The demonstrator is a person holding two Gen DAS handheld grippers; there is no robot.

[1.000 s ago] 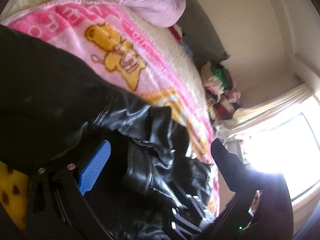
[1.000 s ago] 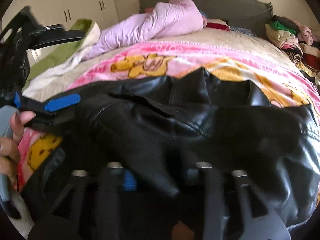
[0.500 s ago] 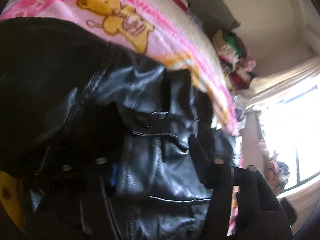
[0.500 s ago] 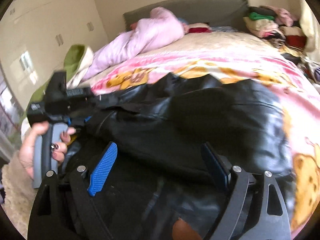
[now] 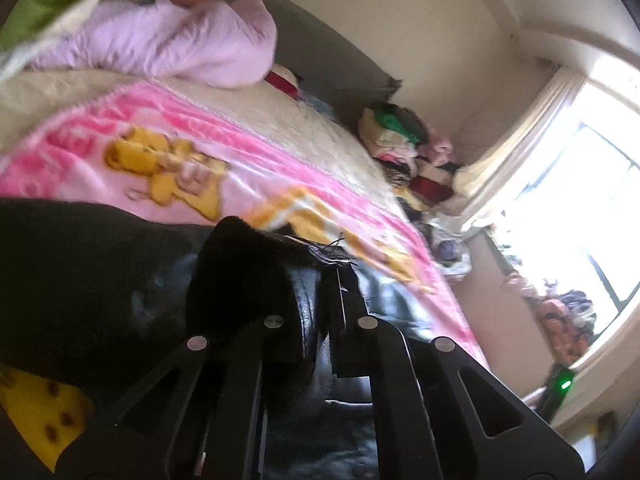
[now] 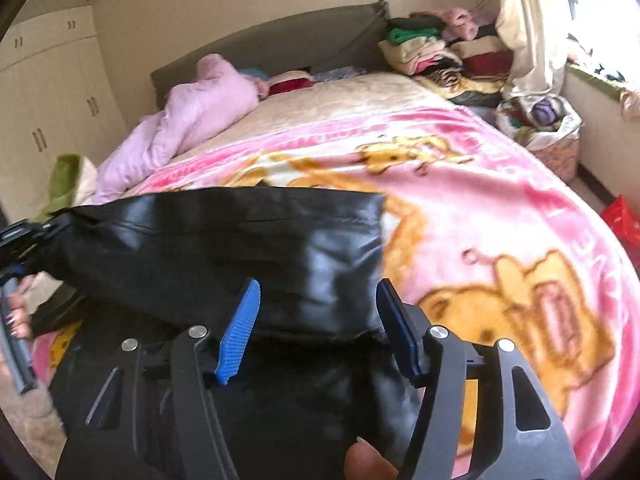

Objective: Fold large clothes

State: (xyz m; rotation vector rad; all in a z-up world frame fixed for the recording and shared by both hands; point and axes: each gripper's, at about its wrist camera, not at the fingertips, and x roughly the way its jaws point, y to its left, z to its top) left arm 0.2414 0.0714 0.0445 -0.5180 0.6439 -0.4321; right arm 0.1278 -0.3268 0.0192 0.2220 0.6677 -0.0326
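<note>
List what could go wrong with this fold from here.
1. The left gripper pinches only a thin edge of the black leather jacket; the slick material may slip out.
2. The right gripper is closing, its pads not yet pressing the jacket; it may catch too little.
3. The pink blanket could drag along.

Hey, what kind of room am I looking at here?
Most likely a home bedroom. A bed with a grey headboard carries a pink cartoon blanket, built-in wardrobes line one wall, and folded clothes are stacked by the curtained window.
</note>
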